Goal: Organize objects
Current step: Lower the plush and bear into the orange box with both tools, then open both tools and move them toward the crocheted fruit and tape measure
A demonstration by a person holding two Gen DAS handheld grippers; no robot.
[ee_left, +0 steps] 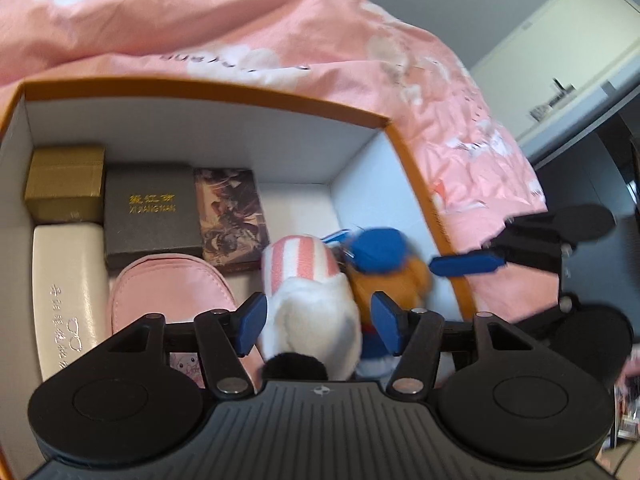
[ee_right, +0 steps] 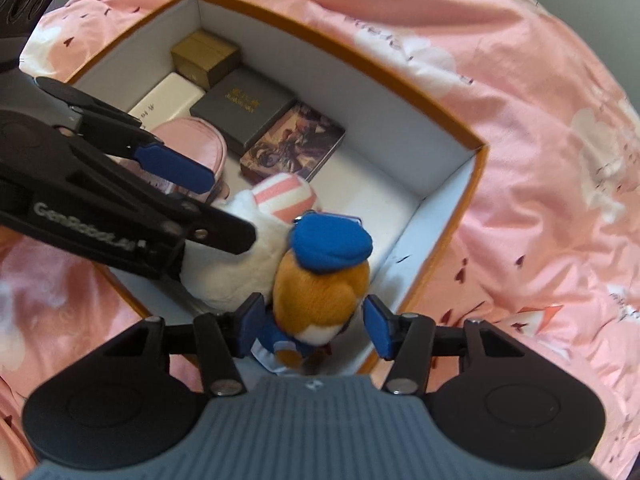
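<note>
1. I had a plush in each gripper, both down inside the box [ee_right: 452,128]. My left gripper [ee_left: 320,320] sat about half open around the white plush [ee_left: 316,312], pads at its sides. Looked like a grip, though the fur hid the actual contact.
2. My right gripper [ee_right: 316,326] was also about half open around the bear [ee_right: 320,280], the orange one with the blue cap. The left pad pressed its flank; the right pad seemed a hair off, so I can't swear it was clamped.
3. The two plushes were touching, side by side, in the near right part of the box. My guess on why: that was the only bare floor left.
4. The far left corner held the gold box [ee_left: 66,182], with the white case [ee_left: 66,296] along the left wall nearer me. The grey box [ee_left: 150,216] and the card tin [ee_left: 230,220] lay flat next to them, and the pink pouch [ee_left: 168,300] sat just left of the white plush. Hard flat stuff packed tight, soft stuff going into the gap.
5. Room for moving: white floor showed between the tin and the right wall, beyond the plushes. The right wall was just beside the bear, so my right fingers had little slack that side.
6. The box rim stood above everything inside, so straight up looked like the clean way out. The box sat on the pink quilt [ee_right: 540,80], soft ground, so I'd judge it could shift if I bumped a wall.
</note>
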